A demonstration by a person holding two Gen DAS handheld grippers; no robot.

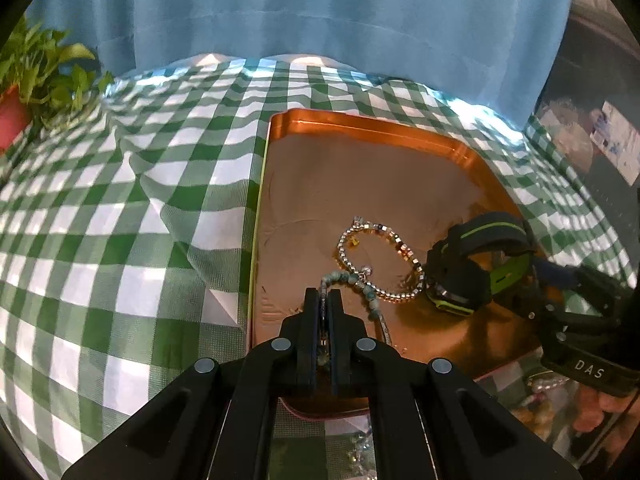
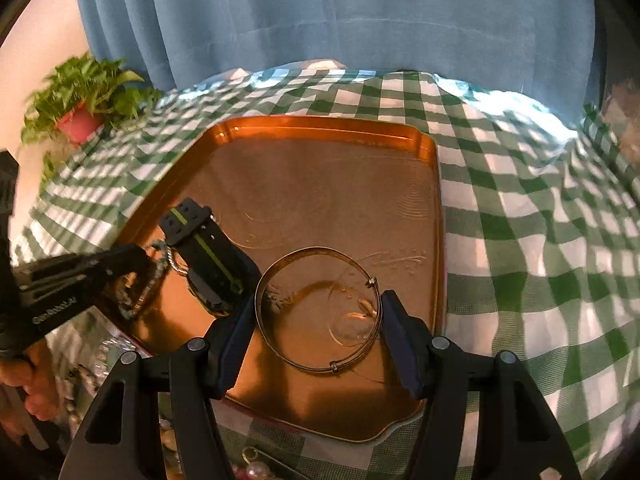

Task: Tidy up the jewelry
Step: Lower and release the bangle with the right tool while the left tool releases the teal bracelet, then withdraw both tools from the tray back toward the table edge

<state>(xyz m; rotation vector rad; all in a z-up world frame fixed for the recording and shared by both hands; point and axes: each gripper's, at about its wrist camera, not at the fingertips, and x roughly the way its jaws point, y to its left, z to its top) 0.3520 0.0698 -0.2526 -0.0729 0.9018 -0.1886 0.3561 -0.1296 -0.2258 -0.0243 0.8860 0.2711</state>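
My left gripper (image 1: 325,300) is shut on a turquoise bead bracelet (image 1: 362,286), which trails from its tips onto the copper tray (image 1: 360,120). In the tray lie a silver bead bracelet (image 1: 348,256) and a black-and-green watch (image 1: 468,272). My right gripper (image 2: 318,314) is shut on a thin metal bangle (image 2: 316,254), held flat just above the tray floor (image 2: 320,184), its fingers pressing on either side. The right wrist view shows the watch (image 2: 212,256) left of the bangle, and the left gripper (image 2: 132,264) with the turquoise bracelet (image 2: 148,292) hanging from it. The right gripper (image 1: 540,292) shows past the watch.
A green-and-white checked cloth (image 2: 520,240) covers the table. A potted plant in a red pot (image 2: 80,120) stands at the far left, with a blue curtain (image 2: 320,20) behind. More jewelry, pearls among it (image 2: 256,468), lies by the tray's near edge.
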